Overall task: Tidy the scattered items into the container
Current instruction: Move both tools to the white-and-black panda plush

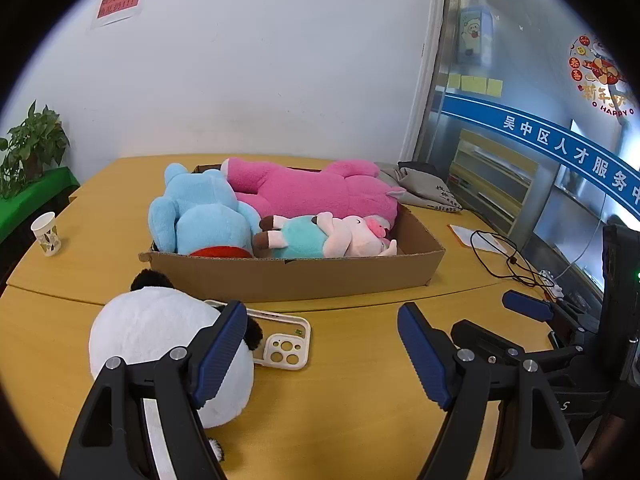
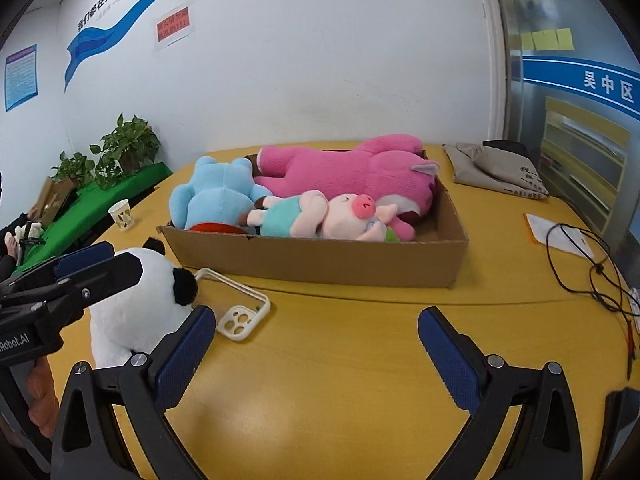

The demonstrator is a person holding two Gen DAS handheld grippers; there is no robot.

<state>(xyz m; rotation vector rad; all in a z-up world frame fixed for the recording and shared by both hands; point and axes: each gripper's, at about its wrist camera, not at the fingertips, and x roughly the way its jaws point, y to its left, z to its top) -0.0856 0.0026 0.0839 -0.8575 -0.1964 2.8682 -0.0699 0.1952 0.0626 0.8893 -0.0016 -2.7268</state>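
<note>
We see the cardboard box [image 1: 296,276] on the yellow table [image 1: 352,380], already holding a blue plush [image 1: 200,216], a long pink plush [image 1: 316,192] along its far side and a small pig plush [image 1: 344,236] against its near wall. Outside the box, just in front of its near-left corner, the panda plush [image 1: 152,332] lies on the table with a clear phone case [image 1: 286,344] touching its black ear. From the right wrist view we can see the pig's face and snout [image 2: 362,206], which the left wrist view shows only side-on, and a person's fingers [image 2: 40,396] around the handle of the left gripper [image 1: 322,344]; the left wrist view alone shows a festive sticker [image 1: 600,76] on the glass beyond the box's right end. The left gripper hangs in front of the box, tilted down, jaws spread wide and empty, one pad overlapping the panda in view. The right gripper [image 2: 312,344] is likewise angled down, to the right of the panda, fingers wide apart with only bare table between them. Left of the box stands a paper cup [image 1: 46,234], with potted plants [image 2: 120,148] past it; to its right lie a grey bag [image 1: 428,190], a paper [image 1: 472,236] and a black cable [image 1: 508,256].
</note>
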